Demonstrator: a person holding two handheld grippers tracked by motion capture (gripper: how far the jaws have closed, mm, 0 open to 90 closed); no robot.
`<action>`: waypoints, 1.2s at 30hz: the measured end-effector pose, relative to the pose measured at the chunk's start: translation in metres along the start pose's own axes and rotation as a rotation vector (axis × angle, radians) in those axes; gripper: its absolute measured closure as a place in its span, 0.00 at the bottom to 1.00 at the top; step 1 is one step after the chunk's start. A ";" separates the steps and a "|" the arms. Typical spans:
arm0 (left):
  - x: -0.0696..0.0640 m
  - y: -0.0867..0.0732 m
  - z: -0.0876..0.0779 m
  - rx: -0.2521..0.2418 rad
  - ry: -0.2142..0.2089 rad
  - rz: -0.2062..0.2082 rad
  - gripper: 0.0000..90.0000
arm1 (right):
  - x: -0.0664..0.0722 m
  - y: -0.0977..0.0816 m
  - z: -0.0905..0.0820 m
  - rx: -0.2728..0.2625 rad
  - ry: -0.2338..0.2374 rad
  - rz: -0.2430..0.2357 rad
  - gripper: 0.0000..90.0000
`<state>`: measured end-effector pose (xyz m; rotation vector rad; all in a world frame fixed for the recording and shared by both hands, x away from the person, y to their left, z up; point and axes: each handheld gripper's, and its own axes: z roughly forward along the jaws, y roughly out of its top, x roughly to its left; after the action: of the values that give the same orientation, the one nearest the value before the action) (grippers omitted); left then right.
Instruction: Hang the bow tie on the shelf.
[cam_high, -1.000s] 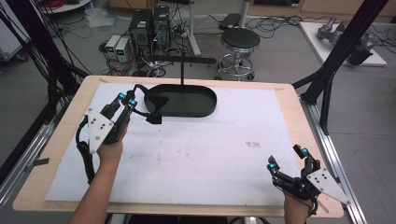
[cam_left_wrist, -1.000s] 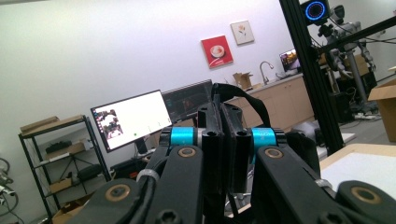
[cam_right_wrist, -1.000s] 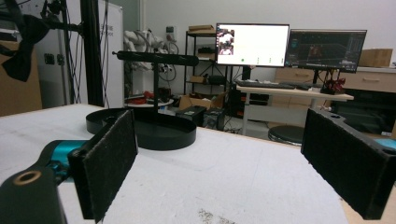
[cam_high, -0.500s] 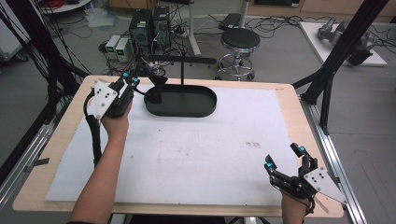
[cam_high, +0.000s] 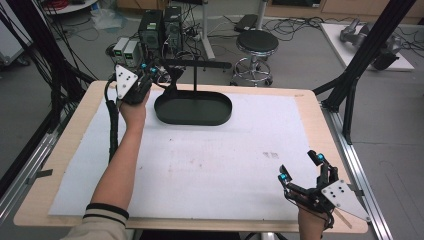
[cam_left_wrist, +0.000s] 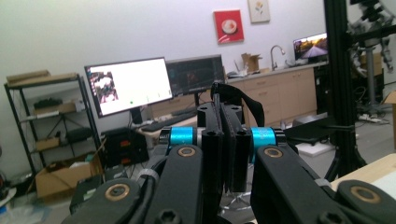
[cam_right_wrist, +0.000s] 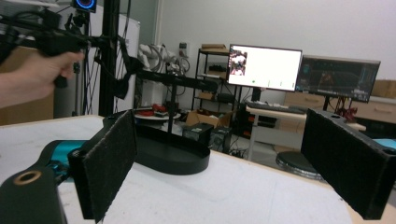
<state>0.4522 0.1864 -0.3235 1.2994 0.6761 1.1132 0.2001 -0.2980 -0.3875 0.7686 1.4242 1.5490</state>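
Observation:
A black stand with an oval base and a horizontal bar rises at the table's far middle. My left gripper is raised by the bar's left end, shut on a black strap-like piece that hangs beside the bar. In the left gripper view the jaws press together on that thin black piece, whose loop curls above them. My right gripper rests at the near right corner, open with nothing between its pads; it faces the stand.
A white sheet covers the wooden table. Black frame posts stand at the right edge and far left. Behind the table are a stool and computer boxes on the floor.
My left hand has carried the black piece away from me, from above the base's left rim to the left end of the bar. The right gripper has stayed put.

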 end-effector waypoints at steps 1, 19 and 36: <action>0.001 -0.001 0.004 0.008 0.001 0.001 0.96 | 0.002 0.003 0.000 -0.008 0.003 -0.013 0.11; 0.014 -0.027 0.046 0.113 0.063 0.014 0.96 | 0.006 0.008 -0.003 -0.025 -0.007 -0.040 0.11; 0.032 -0.035 0.027 0.147 0.120 -0.088 0.49 | 0.008 0.008 -0.002 -0.030 -0.002 -0.043 0.11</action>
<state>0.4966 0.2081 -0.3456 1.3217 0.9101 1.0921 0.1932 -0.2916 -0.3810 0.7174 1.4041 1.5329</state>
